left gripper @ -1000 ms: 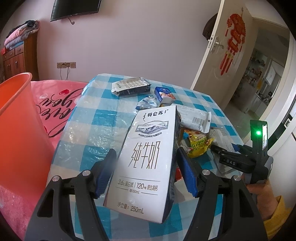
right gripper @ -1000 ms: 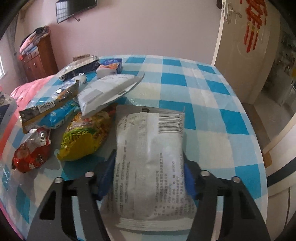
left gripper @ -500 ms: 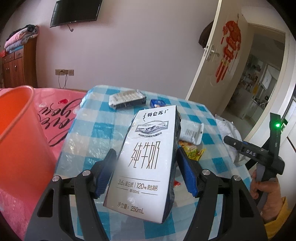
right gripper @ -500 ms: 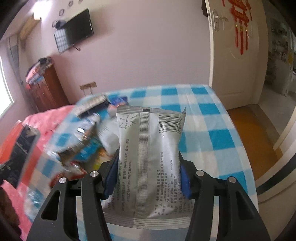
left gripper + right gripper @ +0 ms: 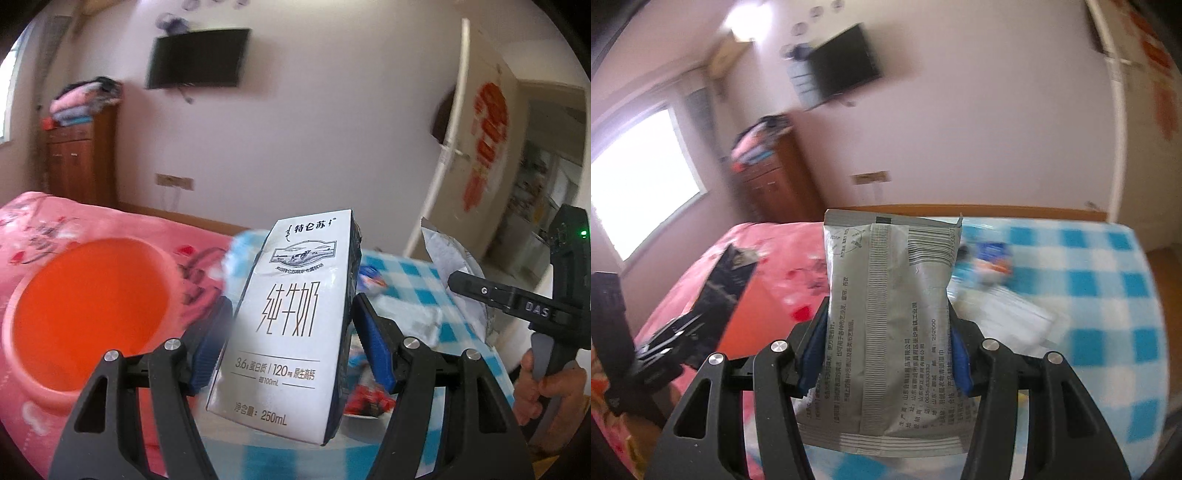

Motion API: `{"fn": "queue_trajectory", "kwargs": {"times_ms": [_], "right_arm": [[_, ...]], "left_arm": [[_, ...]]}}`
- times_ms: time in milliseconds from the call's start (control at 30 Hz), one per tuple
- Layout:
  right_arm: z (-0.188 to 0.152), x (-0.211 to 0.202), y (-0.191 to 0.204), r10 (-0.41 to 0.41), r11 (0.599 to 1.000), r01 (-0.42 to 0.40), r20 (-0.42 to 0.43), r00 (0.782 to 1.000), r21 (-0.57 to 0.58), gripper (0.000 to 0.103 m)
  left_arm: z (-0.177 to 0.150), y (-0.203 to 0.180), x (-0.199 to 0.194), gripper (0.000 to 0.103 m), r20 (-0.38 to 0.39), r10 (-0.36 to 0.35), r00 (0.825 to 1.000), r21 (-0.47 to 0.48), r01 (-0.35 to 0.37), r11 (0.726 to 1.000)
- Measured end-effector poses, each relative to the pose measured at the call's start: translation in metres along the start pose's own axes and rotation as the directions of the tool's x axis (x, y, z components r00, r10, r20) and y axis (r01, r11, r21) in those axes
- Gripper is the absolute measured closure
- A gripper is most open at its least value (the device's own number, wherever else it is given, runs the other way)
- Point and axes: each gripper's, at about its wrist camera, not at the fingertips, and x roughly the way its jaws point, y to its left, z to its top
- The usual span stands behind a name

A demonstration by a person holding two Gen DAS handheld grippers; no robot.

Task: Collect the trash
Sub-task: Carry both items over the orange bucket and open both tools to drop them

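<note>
White rectangular milk carton (image 5: 291,317) sitting upright between blue pads of left gripper (image 5: 291,343), jaws partly spread, clamping its sides, held in air beside round orange plastic bin (image 5: 85,314). Grey crinkled foil wrapper pouch (image 5: 888,325) being pinched at mid-height by right gripper (image 5: 886,354), jaws narrower, pointing slightly downward above blue-and-white checked tablecloth (image 5: 1108,288). Person's hand (image 5: 546,391) gripping black handle at right edge of left view. Background blurring.

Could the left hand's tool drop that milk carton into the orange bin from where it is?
Probably yes. The left gripper holds the milk carton up off the table, and the orange bin gapes just to its left with nothing between.
</note>
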Motion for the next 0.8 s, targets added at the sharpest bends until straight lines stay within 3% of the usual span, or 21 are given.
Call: {"fn": "queue_trajectory", "kwargs": {"times_ms": [133, 300, 567, 633, 700, 800], "right_arm": [[0.02, 0.027, 0.055, 0.123, 0.99, -0.124, -0.024, 0.992, -0.065, 0.047], [0.037, 0.064, 0.129, 0.247, 0.954, -0.254, -0.061, 0.967, -0.16, 0.047], [0.037, 0.119, 0.209, 0.321, 0.903, -0.352, -0.158, 0.934, -0.248, 0.045], [0.035, 0.129, 0.216, 0.323, 0.9, -0.358, -0.173, 0.93, -0.248, 0.039], [0.034, 0.141, 0.219, 0.332, 0.898, -0.37, -0.185, 0.925, -0.238, 0.03], [0.033, 0.147, 0.213, 0.362, 0.899, -0.393, -0.179, 0.915, -0.193, 0.02]], "left_arm": [[0.013, 0.035, -0.018, 0.035, 0.043, 0.113, 0.993, -0.035, -0.112, 0.993], [0.02, 0.081, -0.03, 0.035, 0.048, 0.261, 0.964, -0.085, -0.257, 0.963], [0.013, 0.129, -0.026, 0.035, -0.006, 0.357, 0.934, -0.151, -0.354, 0.923], [0.009, 0.137, -0.023, 0.033, -0.021, 0.38, 0.925, -0.163, -0.378, 0.911], [0.006, 0.141, -0.022, 0.021, -0.028, 0.401, 0.916, -0.171, -0.4, 0.9], [0.002, 0.146, -0.024, 0.016, -0.031, 0.423, 0.906, -0.193, -0.421, 0.887]]}}
